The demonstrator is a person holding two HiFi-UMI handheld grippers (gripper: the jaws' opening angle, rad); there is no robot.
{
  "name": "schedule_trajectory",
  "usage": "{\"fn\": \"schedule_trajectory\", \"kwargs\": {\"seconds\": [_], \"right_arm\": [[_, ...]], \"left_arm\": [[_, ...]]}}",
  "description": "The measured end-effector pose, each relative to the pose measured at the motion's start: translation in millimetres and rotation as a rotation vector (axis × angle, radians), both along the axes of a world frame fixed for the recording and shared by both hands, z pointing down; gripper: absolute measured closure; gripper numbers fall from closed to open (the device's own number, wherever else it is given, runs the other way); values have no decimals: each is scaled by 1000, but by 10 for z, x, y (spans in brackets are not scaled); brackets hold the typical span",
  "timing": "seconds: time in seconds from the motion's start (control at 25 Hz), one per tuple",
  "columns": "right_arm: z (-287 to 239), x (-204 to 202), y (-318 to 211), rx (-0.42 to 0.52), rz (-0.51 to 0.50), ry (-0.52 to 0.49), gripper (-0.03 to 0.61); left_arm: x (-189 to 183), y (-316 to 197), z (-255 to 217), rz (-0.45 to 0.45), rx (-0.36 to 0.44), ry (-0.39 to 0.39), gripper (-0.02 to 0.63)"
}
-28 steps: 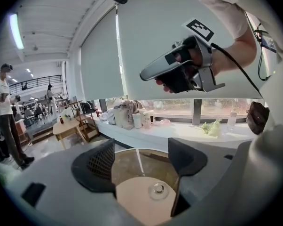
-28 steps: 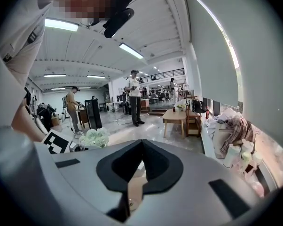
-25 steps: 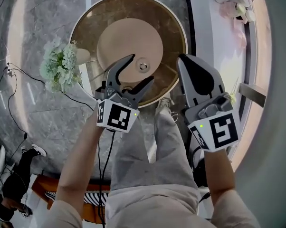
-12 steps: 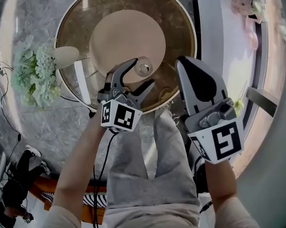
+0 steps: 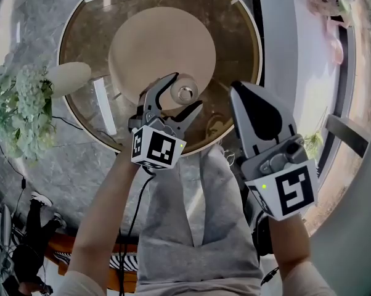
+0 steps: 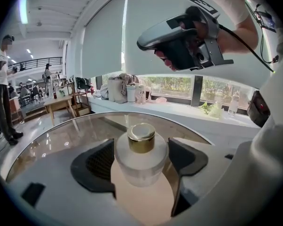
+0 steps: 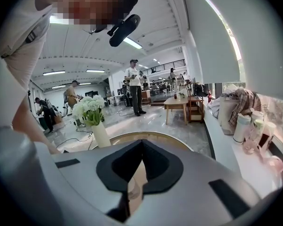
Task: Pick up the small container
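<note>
Your left claw (image 5: 185,91) is spread apart, and the small jar (image 6: 140,160) with the gold lid sits between its two sides. The jar stands on the round glass counter (image 5: 230,18). Your right claw (image 5: 239,95) is pressed together with nothing in it.

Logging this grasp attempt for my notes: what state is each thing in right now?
small container: upright, gold cap on, standing on the round mat.
left hand-held gripper: open, jaws flanking the container.
right hand-held gripper: shut, empty.
flower vase: upright.
</note>
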State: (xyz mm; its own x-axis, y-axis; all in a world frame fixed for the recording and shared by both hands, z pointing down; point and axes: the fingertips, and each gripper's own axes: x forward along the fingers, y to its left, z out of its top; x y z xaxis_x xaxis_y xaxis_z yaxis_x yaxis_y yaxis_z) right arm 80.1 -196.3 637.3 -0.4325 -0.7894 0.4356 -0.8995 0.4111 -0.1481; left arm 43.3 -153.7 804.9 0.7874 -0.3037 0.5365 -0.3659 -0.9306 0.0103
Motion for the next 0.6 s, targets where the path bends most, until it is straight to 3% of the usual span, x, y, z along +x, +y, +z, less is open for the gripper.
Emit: {"fn": "schedule_trajectory", "kwargs": {"seconds": [0.6], "right_arm": [[296,33,-65,-21,16,-29,572]], "left_arm": [[240,-99,263,45,0,27,270]]}}
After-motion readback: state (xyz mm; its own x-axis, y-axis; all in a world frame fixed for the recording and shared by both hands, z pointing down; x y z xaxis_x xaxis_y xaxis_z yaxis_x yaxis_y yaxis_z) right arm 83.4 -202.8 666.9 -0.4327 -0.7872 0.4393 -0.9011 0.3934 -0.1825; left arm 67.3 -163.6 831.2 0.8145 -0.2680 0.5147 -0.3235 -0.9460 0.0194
